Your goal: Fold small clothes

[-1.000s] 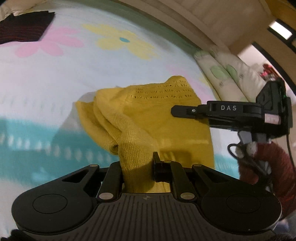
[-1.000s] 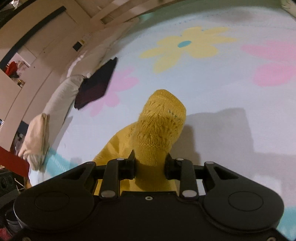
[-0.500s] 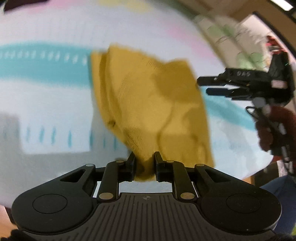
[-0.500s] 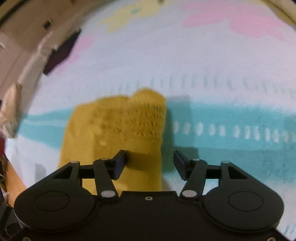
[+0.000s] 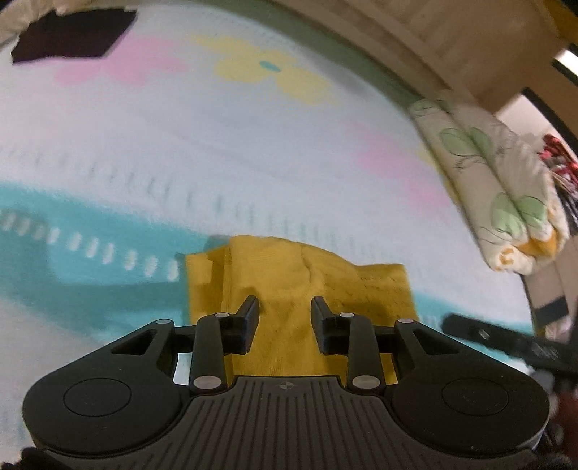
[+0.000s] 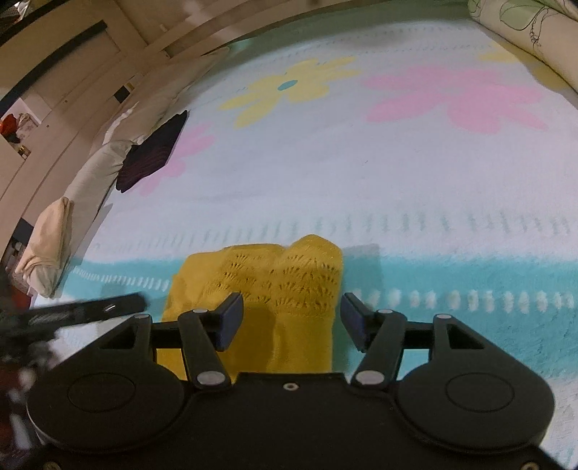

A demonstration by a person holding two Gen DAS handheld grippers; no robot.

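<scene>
On the far left of the left wrist view, a dark cloth [image 5: 72, 34] lies at the top edge of the flowered blanket [image 5: 253, 152]. Lower down, a teal stripe [image 5: 90, 267] with white dashes runs across the blanket. The yellow knit garment [image 5: 296, 274] lies folded on that stripe, close in front of the camera. The left gripper [image 5: 285, 307] hangs over it with its tongs spread apart and nothing pinched between them; the yellow knit shows through the gap. Further right, a rolled quilt with green leaves [image 5: 498, 188] lies along the blanket's edge, and the blurred tip of the other tool pokes in at the lower right.

In the right wrist view, a pale pillow [image 6: 47, 249] and the dark cloth [image 6: 155, 152] sit at the left edge of the blanket [image 6: 361, 173]. The yellow knit garment [image 6: 274, 285] rests on the teal stripe [image 6: 469, 274], its lacy band facing up. The right gripper [image 6: 290, 314] is above the garment's right side, tongs spread wide and holding nothing. A pink flower [image 6: 455, 97] is printed further right.
</scene>
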